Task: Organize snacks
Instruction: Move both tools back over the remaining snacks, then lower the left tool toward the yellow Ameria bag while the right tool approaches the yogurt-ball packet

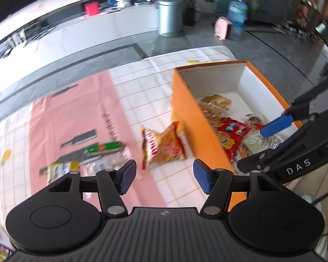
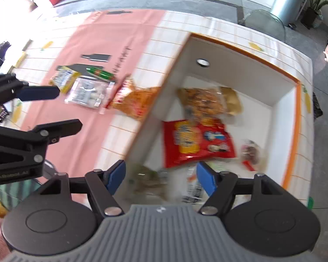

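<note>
An orange box with a white inside stands on the table and holds several snack packs, among them a red bag. An orange chip bag lies on the cloth beside the box's left wall. A green pack, a clear pack and a yellow pack lie further left. My left gripper is open and empty, above the cloth near the chip bag. My right gripper is open and empty over the box's near end.
The table carries a pink and white checked cloth. Beyond it are a grey floor, a metal bin, a water bottle, a pink object and a long white counter.
</note>
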